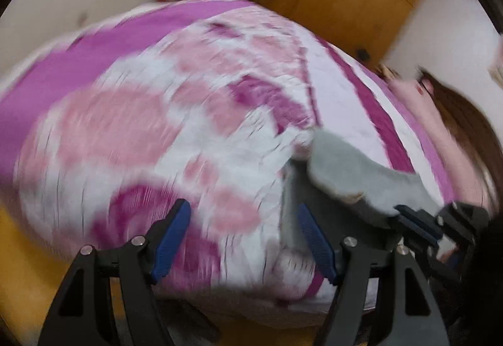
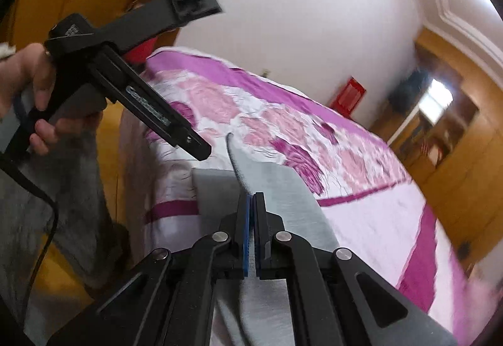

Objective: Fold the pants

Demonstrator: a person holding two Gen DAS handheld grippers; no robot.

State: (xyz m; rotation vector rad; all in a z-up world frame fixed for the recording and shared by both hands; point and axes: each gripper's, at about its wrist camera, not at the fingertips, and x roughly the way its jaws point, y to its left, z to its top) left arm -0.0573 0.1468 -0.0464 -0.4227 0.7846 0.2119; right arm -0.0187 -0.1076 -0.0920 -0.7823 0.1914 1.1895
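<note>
Grey soft-fabric pants [image 2: 276, 189] pinched at a raised fold between closed blue-padded right gripper [image 2: 251, 198], draped over pink-and-magenta floral quilted bedspread [image 2: 361, 220]. Left black two-finger gripper [image 1: 243, 220] spread wide, empty, pants [image 1: 345, 170] just right of it. Lettering on gripper body [image 2: 147, 104] (too blurred to read).

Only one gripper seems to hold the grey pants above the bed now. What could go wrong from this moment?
1. The right gripper is shut on a thin fold of the grey pants; such a small bite may slip out.
2. The left gripper is open and holds nothing, so the free cloth may sag and crease unevenly on the pink bedspread.
3. The left wrist view is blurred, which suggests fast motion; the two grippers are close and might collide.
</note>
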